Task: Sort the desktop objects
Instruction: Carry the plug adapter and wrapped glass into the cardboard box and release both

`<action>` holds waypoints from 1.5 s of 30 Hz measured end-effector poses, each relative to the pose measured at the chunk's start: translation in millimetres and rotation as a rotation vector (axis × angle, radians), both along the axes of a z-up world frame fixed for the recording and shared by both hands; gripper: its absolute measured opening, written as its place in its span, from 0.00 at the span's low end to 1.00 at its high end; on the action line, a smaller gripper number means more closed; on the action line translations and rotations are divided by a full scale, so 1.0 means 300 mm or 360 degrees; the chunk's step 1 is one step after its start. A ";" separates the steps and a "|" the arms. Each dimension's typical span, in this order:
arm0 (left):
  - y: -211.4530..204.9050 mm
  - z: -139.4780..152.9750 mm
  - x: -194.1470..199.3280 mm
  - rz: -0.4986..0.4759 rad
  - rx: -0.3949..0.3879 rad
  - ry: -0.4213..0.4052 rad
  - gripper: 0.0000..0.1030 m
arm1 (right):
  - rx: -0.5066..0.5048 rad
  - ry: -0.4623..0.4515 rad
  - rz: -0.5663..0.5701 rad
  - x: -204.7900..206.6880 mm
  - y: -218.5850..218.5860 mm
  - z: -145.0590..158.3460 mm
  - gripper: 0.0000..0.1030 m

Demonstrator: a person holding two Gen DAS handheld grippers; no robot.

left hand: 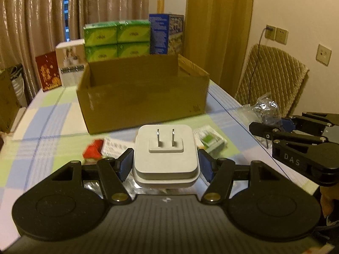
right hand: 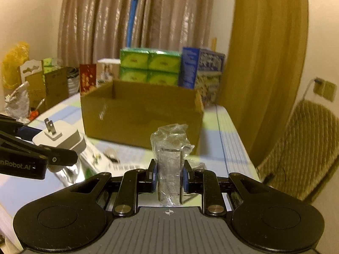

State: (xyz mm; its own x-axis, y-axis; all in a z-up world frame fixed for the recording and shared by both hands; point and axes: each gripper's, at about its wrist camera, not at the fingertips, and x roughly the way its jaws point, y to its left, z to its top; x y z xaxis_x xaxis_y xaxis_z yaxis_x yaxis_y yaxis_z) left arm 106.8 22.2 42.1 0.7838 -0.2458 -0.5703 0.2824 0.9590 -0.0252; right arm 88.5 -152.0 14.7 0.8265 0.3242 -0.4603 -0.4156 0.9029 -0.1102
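My left gripper [left hand: 166, 163] is shut on a white square power adapter [left hand: 166, 154], its two metal prongs pointing forward; the adapter [right hand: 61, 137] also shows at the left of the right wrist view, held above the table. My right gripper [right hand: 168, 174] is shut on a crumpled clear plastic bag [right hand: 170, 146] with bent metal pieces inside; in the left wrist view that gripper [left hand: 269, 124] and the bag [left hand: 266, 106] sit at the right. An open cardboard box [left hand: 144, 103] [right hand: 139, 116] stands just ahead of both grippers. Small packets lie on the checked tablecloth [left hand: 48, 118]: a red one [left hand: 92, 151] and a green-and-white one [left hand: 210, 139].
Behind the cardboard box stand stacked green boxes [left hand: 116, 40], a blue carton [left hand: 165, 33] and a white box [left hand: 71, 63] against the curtains. A padded chair [left hand: 271, 76] stands at the table's right edge. Bags and cartons [right hand: 31, 89] crowd the far left.
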 end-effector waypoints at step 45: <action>0.115 -0.010 0.971 0.0121 -0.0026 0.0107 0.63 | -0.0043 0.0106 0.0160 0.914 0.319 -0.015 0.19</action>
